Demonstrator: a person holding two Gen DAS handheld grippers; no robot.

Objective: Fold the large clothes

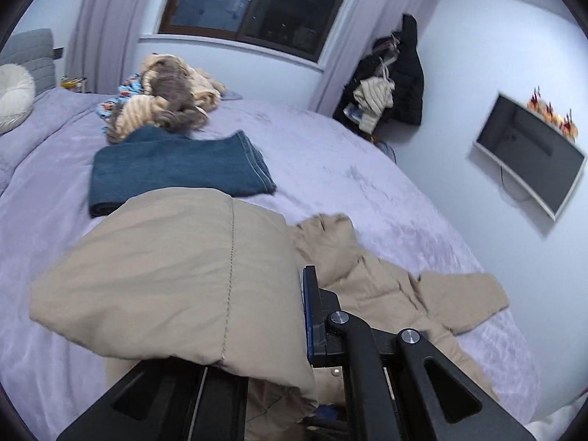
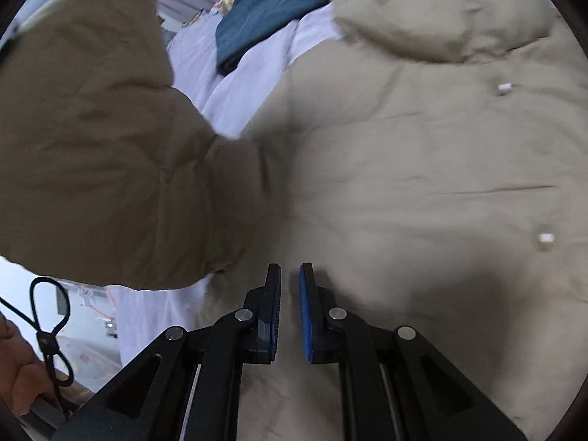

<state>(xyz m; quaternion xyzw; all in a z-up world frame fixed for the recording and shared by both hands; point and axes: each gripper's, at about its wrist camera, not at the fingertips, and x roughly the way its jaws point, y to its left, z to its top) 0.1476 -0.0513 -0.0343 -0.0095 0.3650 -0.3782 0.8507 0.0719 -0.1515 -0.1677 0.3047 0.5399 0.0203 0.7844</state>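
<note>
A beige puffer jacket [image 1: 371, 286] lies on the lilac bed [image 1: 330, 154]. My left gripper [image 1: 294, 316] is shut on a part of the jacket [image 1: 176, 268] and holds it lifted; the cloth drapes over and hides the left finger. In the right wrist view the jacket's body [image 2: 422, 169] fills the frame, with the lifted part [image 2: 92, 147] at left. My right gripper [image 2: 290, 275] hovers just over the jacket, jaws nearly closed with a thin gap, nothing between them.
Folded blue jeans [image 1: 176, 172] lie beyond the jacket, also in the right wrist view [image 2: 286, 0]. A pile of unfolded clothes [image 1: 165, 99] sits farther back. Dark coats [image 1: 397, 73] hang on the wall, and a TV [image 1: 529, 154] is mounted at right.
</note>
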